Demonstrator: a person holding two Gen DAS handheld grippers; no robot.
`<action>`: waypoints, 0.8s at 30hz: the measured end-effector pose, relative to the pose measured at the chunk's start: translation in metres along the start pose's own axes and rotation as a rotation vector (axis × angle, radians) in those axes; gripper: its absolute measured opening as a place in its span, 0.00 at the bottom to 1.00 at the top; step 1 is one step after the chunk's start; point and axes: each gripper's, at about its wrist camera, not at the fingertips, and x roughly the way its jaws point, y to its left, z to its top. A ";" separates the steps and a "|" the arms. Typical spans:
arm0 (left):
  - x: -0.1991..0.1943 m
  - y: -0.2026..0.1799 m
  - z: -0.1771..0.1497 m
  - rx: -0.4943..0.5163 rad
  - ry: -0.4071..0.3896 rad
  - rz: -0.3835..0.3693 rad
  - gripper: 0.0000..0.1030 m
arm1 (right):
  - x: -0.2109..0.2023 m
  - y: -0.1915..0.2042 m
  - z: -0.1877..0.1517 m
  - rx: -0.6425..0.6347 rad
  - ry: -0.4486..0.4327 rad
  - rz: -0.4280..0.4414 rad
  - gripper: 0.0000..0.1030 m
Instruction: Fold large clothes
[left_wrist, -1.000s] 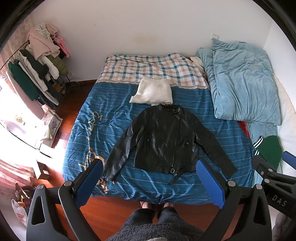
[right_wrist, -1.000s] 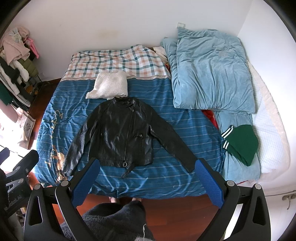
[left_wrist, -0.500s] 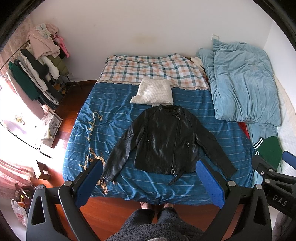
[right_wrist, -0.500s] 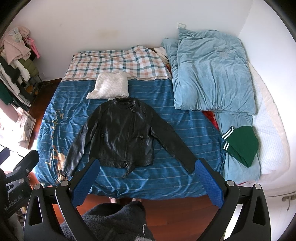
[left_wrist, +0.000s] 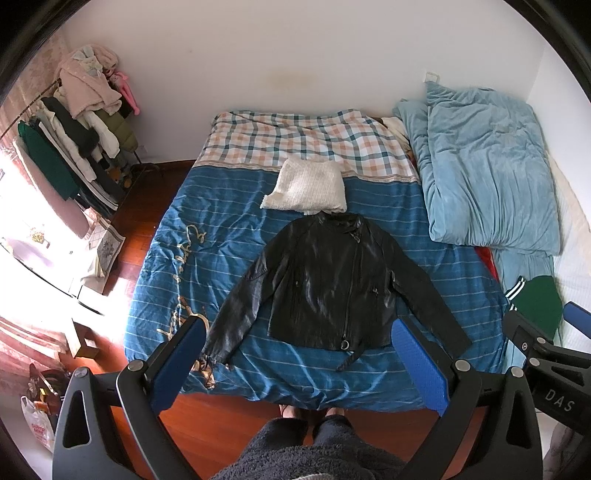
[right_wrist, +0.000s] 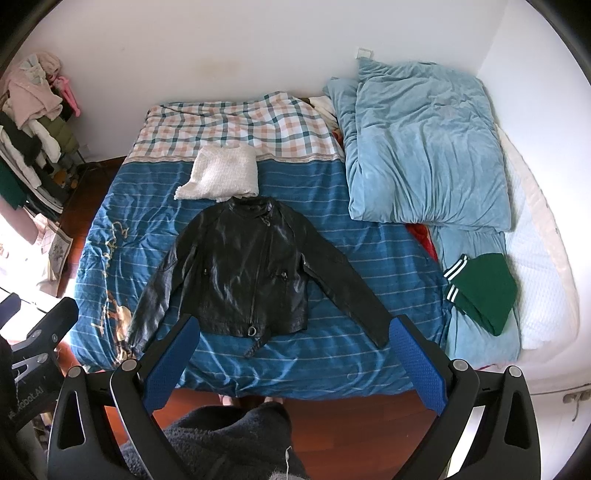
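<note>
A black leather jacket lies flat, front up, on the blue striped bed cover, sleeves spread down and outward. It also shows in the right wrist view. My left gripper is open and empty, held high above the bed's near edge. My right gripper is open and empty at the same height. Neither touches the jacket.
A folded white knit lies just beyond the jacket's collar. A folded green garment lies on the right. A light blue duvet is piled at the back right. A clothes rack stands to the left. The person's legs stand at the bed's foot.
</note>
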 end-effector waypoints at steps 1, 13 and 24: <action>0.000 -0.001 0.001 0.000 -0.001 0.000 1.00 | 0.000 0.001 0.000 0.000 -0.001 0.000 1.00; 0.000 0.001 -0.001 0.000 -0.003 -0.002 1.00 | 0.001 0.003 -0.001 -0.001 -0.003 0.001 1.00; -0.001 0.000 0.005 0.000 -0.005 -0.003 1.00 | 0.002 0.004 0.001 -0.004 -0.004 -0.002 1.00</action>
